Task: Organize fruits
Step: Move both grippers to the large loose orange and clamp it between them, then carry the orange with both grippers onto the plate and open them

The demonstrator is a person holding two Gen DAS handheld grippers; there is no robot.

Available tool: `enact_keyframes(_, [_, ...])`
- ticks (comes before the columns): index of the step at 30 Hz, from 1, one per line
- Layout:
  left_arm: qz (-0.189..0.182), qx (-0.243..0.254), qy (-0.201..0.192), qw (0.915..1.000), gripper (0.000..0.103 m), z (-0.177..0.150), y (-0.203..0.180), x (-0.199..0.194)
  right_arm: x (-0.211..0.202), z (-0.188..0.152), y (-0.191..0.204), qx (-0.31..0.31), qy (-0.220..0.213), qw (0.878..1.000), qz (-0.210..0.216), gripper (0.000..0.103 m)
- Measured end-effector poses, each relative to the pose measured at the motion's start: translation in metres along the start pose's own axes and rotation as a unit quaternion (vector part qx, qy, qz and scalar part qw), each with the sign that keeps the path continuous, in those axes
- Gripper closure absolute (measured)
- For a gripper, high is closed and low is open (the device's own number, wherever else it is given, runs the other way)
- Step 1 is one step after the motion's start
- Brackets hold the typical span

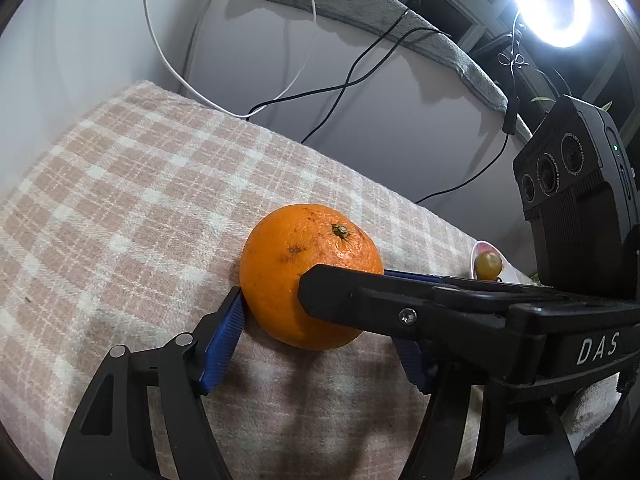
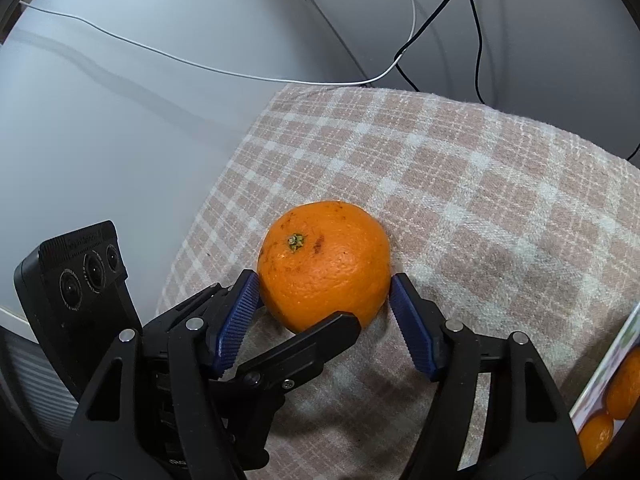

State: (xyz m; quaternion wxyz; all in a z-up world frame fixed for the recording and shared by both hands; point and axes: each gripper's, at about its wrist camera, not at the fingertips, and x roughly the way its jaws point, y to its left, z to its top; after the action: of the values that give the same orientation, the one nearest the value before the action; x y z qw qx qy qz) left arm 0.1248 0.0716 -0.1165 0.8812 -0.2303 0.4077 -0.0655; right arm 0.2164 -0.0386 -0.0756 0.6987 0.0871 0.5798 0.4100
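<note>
Checked pink-and-cream cloth [image 2: 460,184] covers the surface under both of your grippers, and a pale grey wall stands behind it.

Your left gripper [image 1: 320,320] has its blue pads on the two sides of the orange [image 1: 310,276]. The near-left pad [image 1: 224,340] touches the peel; the other pad is mostly hidden behind a black finger of your right gripper, so I cannot tell if the left one presses the fruit or only stands around it. Your right gripper [image 2: 324,308] also frames the orange [image 2: 324,264], with one pad [image 2: 240,312] touching on the left of the fruit and one just beside it on the right; how firmly it grips, I cannot tell.

The orange sits on the cloth with its stem up, between both pairs of fingers.

Right of the orange, near the cloth's edge, a small yellowish fruit [image 1: 488,265] lies on a white dish [image 1: 508,270]. A tray [image 2: 600,384] with two more oranges [image 2: 624,384] shows at the right border of the right wrist view. Behind the orange, black and white cables [image 1: 348,76] hang on the wall, and a ring light [image 1: 552,0] shines above on the right.
</note>
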Motion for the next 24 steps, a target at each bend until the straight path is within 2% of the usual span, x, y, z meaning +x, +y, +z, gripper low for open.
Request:
enact_keyframes(9, [-0.008,0.015,-0.011,0.9998,0.034,-0.003,-0.023,-0.007,-0.026,-0.008,-0.002,-0.002,-0.022,1.000,-0.003,0.033])
enact_keyframes(24, [-0.037,0.049,-0.008,0.9981,0.034,-0.004,-0.079,-0.010,-0.084,-0.029,-0.024,0.007,-0.057,0.998,-0.025,0.033])
